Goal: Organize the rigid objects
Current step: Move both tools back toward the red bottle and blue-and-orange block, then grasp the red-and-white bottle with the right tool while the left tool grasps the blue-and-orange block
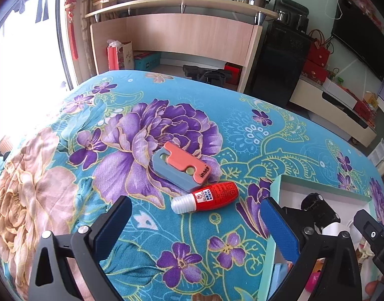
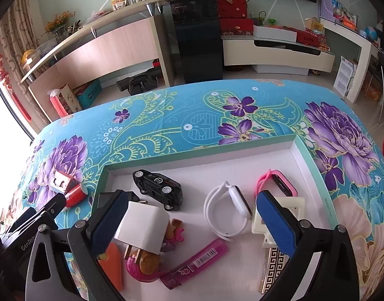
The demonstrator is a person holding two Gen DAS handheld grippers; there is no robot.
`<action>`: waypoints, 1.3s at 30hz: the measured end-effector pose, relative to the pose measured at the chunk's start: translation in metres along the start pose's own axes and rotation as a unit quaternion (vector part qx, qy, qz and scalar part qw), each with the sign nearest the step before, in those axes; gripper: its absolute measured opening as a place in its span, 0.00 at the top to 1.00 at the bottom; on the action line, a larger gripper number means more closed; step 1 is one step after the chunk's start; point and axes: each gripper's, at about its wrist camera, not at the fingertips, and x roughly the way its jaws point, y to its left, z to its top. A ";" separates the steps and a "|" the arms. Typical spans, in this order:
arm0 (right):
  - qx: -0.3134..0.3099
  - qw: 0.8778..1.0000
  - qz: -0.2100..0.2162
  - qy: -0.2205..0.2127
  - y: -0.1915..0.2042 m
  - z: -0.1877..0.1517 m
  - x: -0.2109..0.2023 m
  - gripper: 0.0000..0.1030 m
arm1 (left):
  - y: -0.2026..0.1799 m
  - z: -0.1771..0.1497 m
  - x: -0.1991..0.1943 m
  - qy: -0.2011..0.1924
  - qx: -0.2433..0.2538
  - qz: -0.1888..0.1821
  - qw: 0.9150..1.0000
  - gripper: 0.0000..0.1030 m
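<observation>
On the flowered cloth lie an orange-and-blue block (image 1: 182, 166) and a red bottle with a white cap (image 1: 207, 197), just beyond my left gripper (image 1: 197, 228), which is open and empty. My right gripper (image 2: 192, 222) hangs open over the white box (image 2: 306, 155). A white charger cube (image 2: 141, 225) rests on toys inside the box, against the left finger's pad (image 2: 109, 222) and clear of the other pad. The block (image 2: 62, 180) and bottle (image 2: 75, 195) also show left of the box, with the left gripper's body (image 2: 41, 213) near them.
The box also holds a black toy car (image 2: 158, 188), a white watch (image 2: 229, 208), a pink watch (image 2: 277, 183), a cream plate (image 2: 292, 205), a pink case (image 2: 194, 263) and an orange piece (image 2: 111, 258). The box's mint rim (image 1: 274, 225) stands right of the left gripper.
</observation>
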 end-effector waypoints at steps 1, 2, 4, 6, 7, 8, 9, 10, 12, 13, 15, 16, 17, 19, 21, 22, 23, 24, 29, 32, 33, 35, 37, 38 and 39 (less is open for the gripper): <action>-0.002 1.000 0.006 -0.001 0.004 0.001 0.001 0.01 | 0.004 0.003 0.000 0.000 -0.005 0.006 1.000 0.00; -0.004 1.000 0.012 -0.003 0.008 0.001 0.002 0.01 | 0.009 0.005 0.000 0.000 -0.011 0.010 1.000 0.00; -0.009 1.000 0.024 -0.010 0.016 0.002 0.003 0.01 | 0.019 0.011 0.001 0.001 -0.027 0.016 1.000 0.00; -0.015 0.999 0.035 -0.014 0.025 0.003 0.005 0.01 | 0.028 0.016 0.004 0.001 -0.041 0.019 0.999 0.00; -0.017 0.999 0.040 -0.014 0.029 0.003 0.007 0.01 | 0.033 0.018 0.006 0.004 -0.045 0.022 0.999 0.00; -0.020 0.999 0.045 -0.015 0.033 0.003 0.008 0.01 | 0.037 0.021 0.009 0.007 -0.048 0.025 0.999 0.00; -0.023 0.998 0.049 -0.017 0.037 0.003 0.010 0.01 | 0.040 0.023 0.012 0.011 -0.049 0.027 0.998 0.00; -0.027 0.998 0.054 -0.018 0.042 0.004 0.012 0.01 | 0.043 0.025 0.015 0.016 -0.050 0.030 0.998 0.00; -0.033 0.997 0.063 -0.018 0.052 0.006 0.016 0.01 | 0.048 0.030 0.022 0.027 -0.048 0.032 0.998 0.00; -0.036 0.997 0.069 -0.020 0.057 0.007 0.018 0.01 | 0.050 0.032 0.025 0.032 -0.049 0.033 0.998 0.00; -0.045 0.995 0.082 -0.018 0.069 0.008 0.023 0.01 | 0.056 0.037 0.032 0.044 -0.061 0.040 0.996 0.00; -0.051 0.995 0.087 -0.015 0.075 0.007 0.025 0.01 | 0.059 0.039 0.035 0.049 -0.068 0.040 0.996 0.00; -0.060 0.994 0.091 -0.011 0.081 0.006 0.028 0.01 | 0.062 0.040 0.037 0.050 -0.073 0.040 0.995 0.00; -0.080 0.992 0.096 -0.007 0.094 0.004 0.031 0.01 | 0.069 0.043 0.040 0.050 -0.082 0.044 0.994 0.00; -0.102 0.990 0.102 -0.005 0.107 0.002 0.034 0.01 | 0.076 0.045 0.043 0.049 -0.090 0.049 0.994 0.00; -0.112 0.988 0.105 -0.004 0.114 0.001 0.035 0.01 | 0.080 0.045 0.044 0.049 -0.094 0.050 0.993 0.00; -0.121 0.987 0.108 -0.004 0.119 0.000 0.036 0.01 | 0.084 0.045 0.046 0.051 -0.096 0.052 0.993 0.00; -0.128 0.986 0.108 -0.001 0.124 -0.001 0.037 0.01 | 0.088 0.044 0.048 0.055 -0.098 0.055 0.992 0.00; -0.157 0.980 0.121 0.015 0.145 -0.007 0.044 0.01 | 0.103 0.039 0.058 0.069 -0.096 0.070 0.990 0.00; -0.178 0.976 0.120 0.026 0.156 -0.013 0.049 0.01 | 0.112 0.035 0.064 0.084 -0.102 0.067 0.989 0.00; -0.178 0.975 0.125 0.033 0.158 -0.013 0.050 0.01 | 0.115 0.033 0.066 0.089 -0.104 0.063 0.989 0.00; -0.179 0.974 0.134 0.045 0.161 -0.015 0.054 0.01 | 0.118 0.032 0.067 0.093 -0.108 0.051 0.988 0.00; -0.192 0.972 0.126 0.046 0.166 -0.018 0.056 0.01 | 0.122 0.032 0.068 0.093 -0.114 0.044 0.988 0.00; -0.199 0.971 0.122 0.047 0.168 -0.020 0.057 0.01 | 0.123 0.033 0.068 0.093 -0.116 0.040 0.988 0.00; -0.204 0.970 0.122 0.049 0.170 -0.021 0.058 0.01 | 0.123 0.033 0.068 0.094 -0.115 0.037 0.988 0.00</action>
